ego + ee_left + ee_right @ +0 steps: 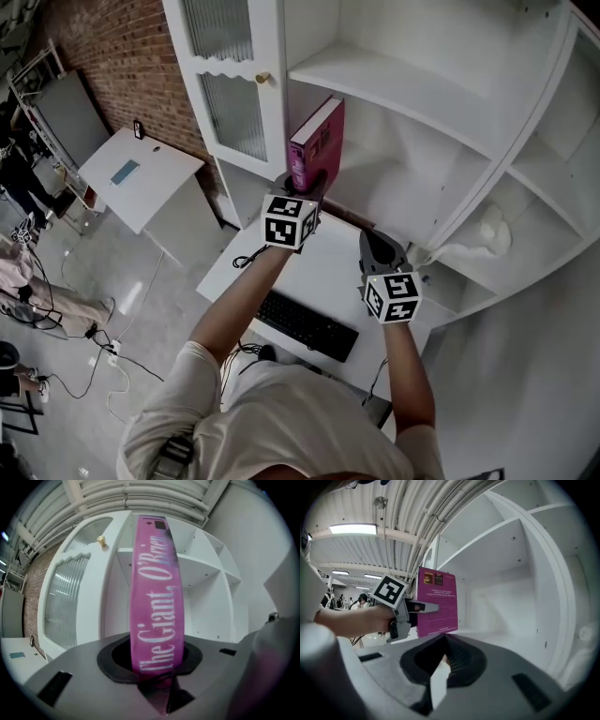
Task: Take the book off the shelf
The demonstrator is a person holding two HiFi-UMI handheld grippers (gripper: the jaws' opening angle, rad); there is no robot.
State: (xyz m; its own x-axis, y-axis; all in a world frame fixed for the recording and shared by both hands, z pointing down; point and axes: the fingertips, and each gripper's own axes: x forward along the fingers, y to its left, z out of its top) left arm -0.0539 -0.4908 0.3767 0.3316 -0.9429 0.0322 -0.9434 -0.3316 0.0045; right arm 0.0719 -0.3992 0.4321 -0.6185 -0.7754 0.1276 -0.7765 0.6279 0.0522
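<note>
A pink book [317, 141] stands upright at the left front of the white shelf unit [394, 70], its spine toward me. My left gripper [309, 180] is shut on the lower end of the spine; in the left gripper view the book [157, 597] rises straight from between the jaws of that gripper [157, 667]. The right gripper view shows the book's [437, 603] back cover and the left gripper [405, 613] holding it; I cannot tell whether the book touches the shelf board. My right gripper [378, 242] hangs to the right, lower, its jaws [443, 644] together with nothing in them.
A glass-paned cabinet door with a brass knob [262, 78] stands just left of the book. A black keyboard [307, 325] lies on the white desk [234, 262] below. A white crumpled thing [492, 230] sits in a right-hand compartment. A white table [141, 173] stands far left.
</note>
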